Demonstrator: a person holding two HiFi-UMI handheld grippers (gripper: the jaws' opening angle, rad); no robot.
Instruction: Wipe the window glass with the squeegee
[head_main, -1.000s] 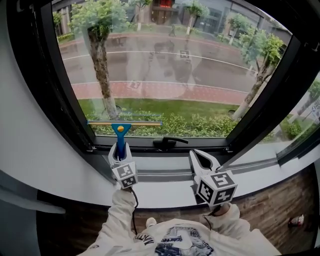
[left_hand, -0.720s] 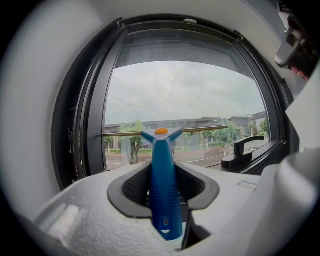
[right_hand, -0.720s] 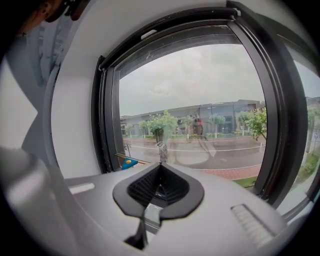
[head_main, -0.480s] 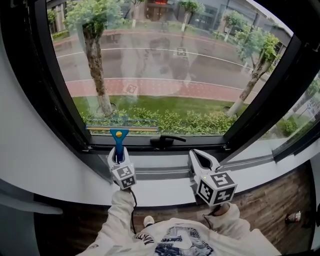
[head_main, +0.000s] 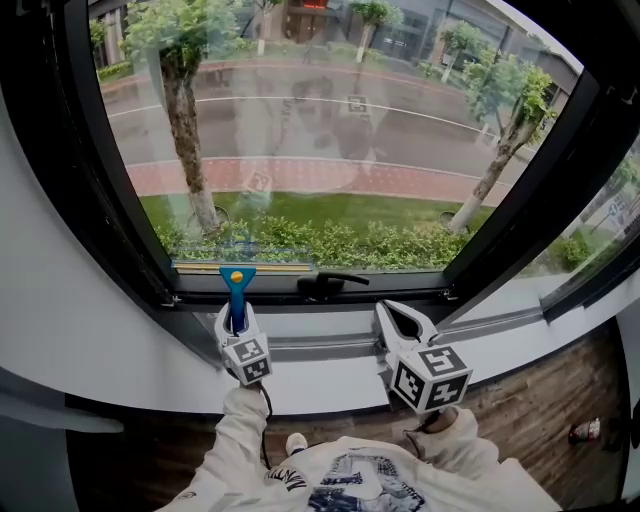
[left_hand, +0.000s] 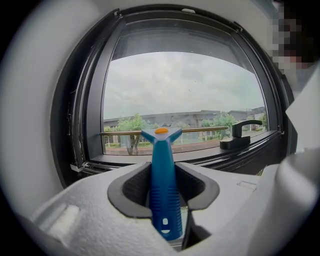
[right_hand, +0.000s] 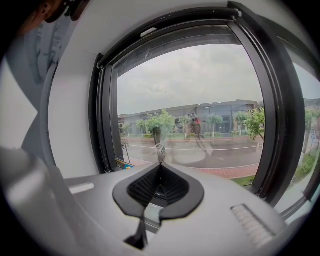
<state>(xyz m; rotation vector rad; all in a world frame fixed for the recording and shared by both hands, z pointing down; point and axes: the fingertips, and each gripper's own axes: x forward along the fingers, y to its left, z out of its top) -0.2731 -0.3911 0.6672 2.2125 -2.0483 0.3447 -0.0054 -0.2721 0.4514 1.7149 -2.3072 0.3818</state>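
Your left tool (head_main: 236, 318) is clamped on the blue handle of the squeegee (head_main: 237, 286). In the left gripper view the handle fills the gap between the dark pads, and its lower end sits down in the throat. The handle runs straight out from the jaws to the window glass (head_main: 330, 130). The blade (head_main: 240, 267) lies level along the bottom edge of the glass, at the lower left corner, just above the black frame (head_main: 130, 250). An orange dot marks the head where handle and blade meet. The blade's right end stops just short of the black latch (head_main: 325, 284), which sits on the bottom rail near the middle of the window. Your right tool (head_main: 400, 318) is apart from the squeegee, to the right of the latch, over the sill (head_main: 320, 385) and pointing towards the lower right corner of the frame. The right gripper view shows its jaws brought together with nothing between them. Both tools sit low, near the bottom rail, with your sleeves (head_main: 240, 440) behind them. Through the glass you see a tree trunk (head_main: 185, 130), a hedge and a wet road.
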